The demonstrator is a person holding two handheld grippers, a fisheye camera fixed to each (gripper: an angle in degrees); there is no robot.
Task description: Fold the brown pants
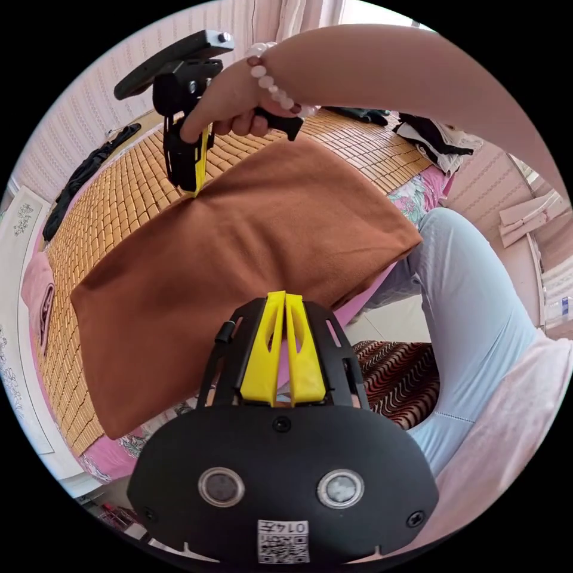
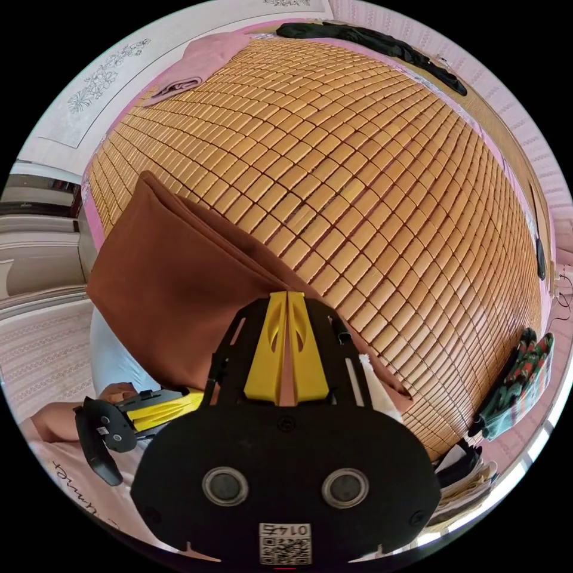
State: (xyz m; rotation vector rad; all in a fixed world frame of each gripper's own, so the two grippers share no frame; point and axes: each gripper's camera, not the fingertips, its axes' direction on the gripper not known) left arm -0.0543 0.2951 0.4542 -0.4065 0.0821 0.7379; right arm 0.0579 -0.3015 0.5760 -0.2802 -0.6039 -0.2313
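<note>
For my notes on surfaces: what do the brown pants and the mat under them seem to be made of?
The brown pants look like a soft, matte woven or brushed cloth: no shine, smooth folds, limp edges. The exact fibre cannot be told. The mat looks like small bamboo or wooden tiles linked in rows, golden, with a slight gloss. Each hand-held gripper, left and right, seems closed on the cloth.
</note>
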